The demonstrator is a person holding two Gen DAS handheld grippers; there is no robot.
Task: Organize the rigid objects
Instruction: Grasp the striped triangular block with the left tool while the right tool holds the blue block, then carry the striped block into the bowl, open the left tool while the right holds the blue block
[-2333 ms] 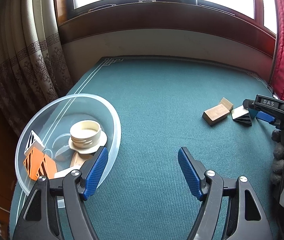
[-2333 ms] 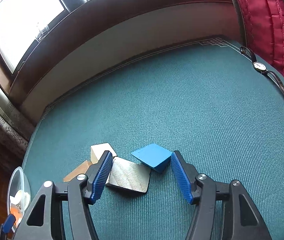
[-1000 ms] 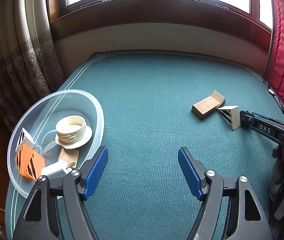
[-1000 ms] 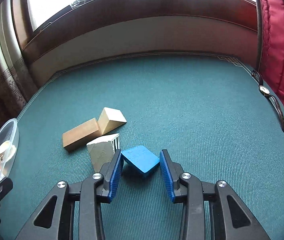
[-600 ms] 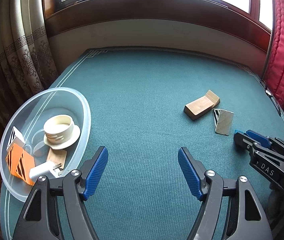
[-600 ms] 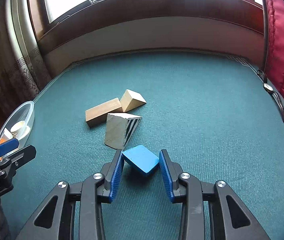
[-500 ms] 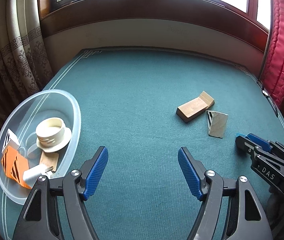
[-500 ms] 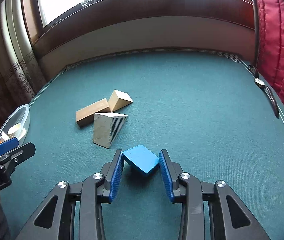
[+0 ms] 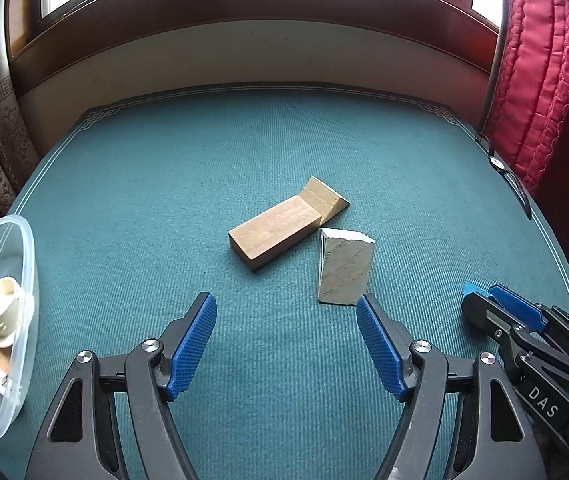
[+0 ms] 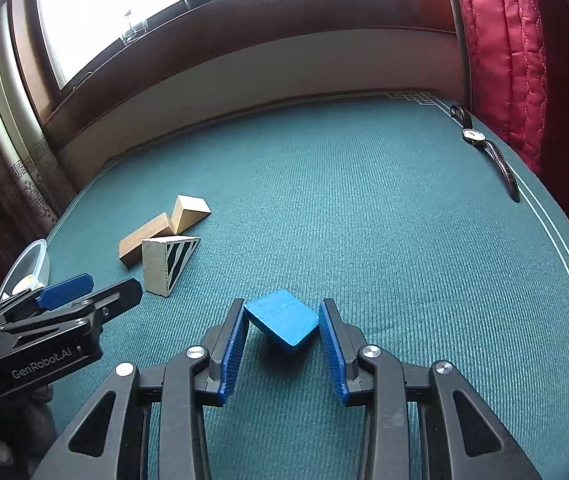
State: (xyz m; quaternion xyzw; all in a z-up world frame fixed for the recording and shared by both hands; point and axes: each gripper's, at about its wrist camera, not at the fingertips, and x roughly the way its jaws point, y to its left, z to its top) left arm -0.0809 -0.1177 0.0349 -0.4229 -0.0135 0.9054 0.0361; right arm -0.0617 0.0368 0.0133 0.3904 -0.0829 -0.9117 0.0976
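Right gripper (image 10: 280, 334) clamps smooth blue block (image 10: 281, 319).

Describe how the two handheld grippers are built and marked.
Both the left gripper and the right gripper have black plastic frames with triangular cutouts, silver screws and blue ribbed finger pads. White lettering reads "GenRobot.AI" on the left gripper's body and "DAS" on the right's.

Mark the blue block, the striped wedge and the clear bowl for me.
Blue block (image 10: 282, 318): right wrist view, top face.
Striped wedge (image 10: 176, 262): right wrist view, striped face.
Clear bowl (image 9: 30, 264): left wrist view, rim.
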